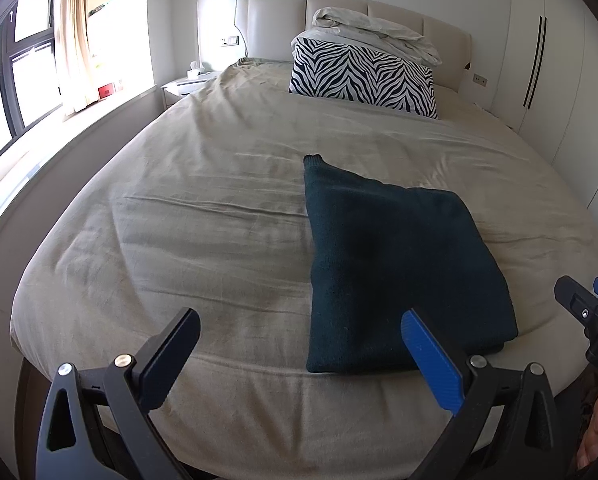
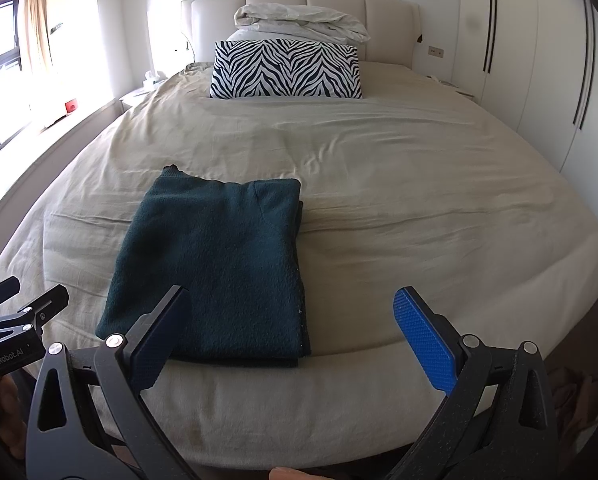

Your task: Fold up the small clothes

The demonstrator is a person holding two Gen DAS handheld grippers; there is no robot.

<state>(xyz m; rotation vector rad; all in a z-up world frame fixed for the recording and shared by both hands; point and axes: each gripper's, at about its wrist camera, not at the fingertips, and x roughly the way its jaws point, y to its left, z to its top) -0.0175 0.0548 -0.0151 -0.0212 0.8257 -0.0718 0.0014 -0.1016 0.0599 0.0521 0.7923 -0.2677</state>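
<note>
Bright bedroom, big bed (image 2: 379,168) under a wrinkly beige sheet, zebra pillow (image 2: 285,70) up by the headboard. Folded dark green sweater (image 2: 219,264) near the foot edge. Underside hidden, layers hard to count. Left gripper (image 1: 303,354) and right gripper (image 2: 295,330) both spread wide, holding nothing, hovering short of the sweater.

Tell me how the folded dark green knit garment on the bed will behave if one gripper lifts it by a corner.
The folded dark green knit garment is soft, so it would probably droop. Its stacked layers look loose at the near edge and could well fall open. The fuzzy knit should grip, not slide.
</note>
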